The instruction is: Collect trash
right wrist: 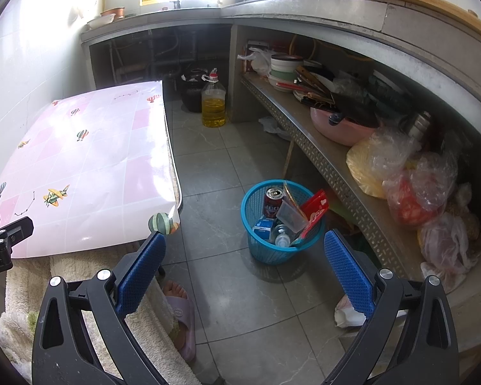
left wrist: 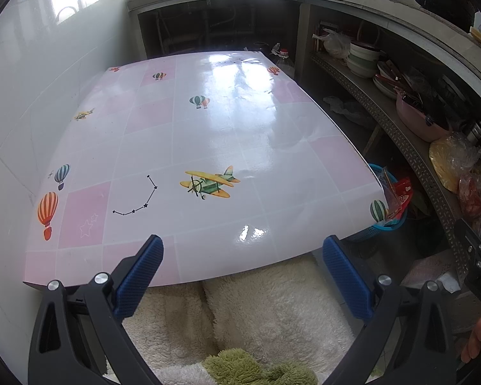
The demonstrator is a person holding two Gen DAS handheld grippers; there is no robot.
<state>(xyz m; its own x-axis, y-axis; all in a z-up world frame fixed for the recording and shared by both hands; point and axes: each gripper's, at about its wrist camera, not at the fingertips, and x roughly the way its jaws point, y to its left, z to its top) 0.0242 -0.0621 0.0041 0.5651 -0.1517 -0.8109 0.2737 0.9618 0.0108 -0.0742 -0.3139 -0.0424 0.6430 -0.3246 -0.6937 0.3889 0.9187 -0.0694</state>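
A blue mesh trash basket stands on the grey floor right of the table. It holds a red soda can, a red snack wrapper, a clear bag, a small blue carton and a plastic bottle. The basket also shows past the table's right corner in the left wrist view. My right gripper is open and empty, above the floor in front of the basket. My left gripper is open and empty over the near edge of the table, whose pink and white cover carries only printed pictures.
A low metal shelf with bowls, a pink pan and plastic bags runs along the right. An oil jug stands on the floor beyond the table. A person's sandalled foot and fluffy cream cloth are below the grippers.
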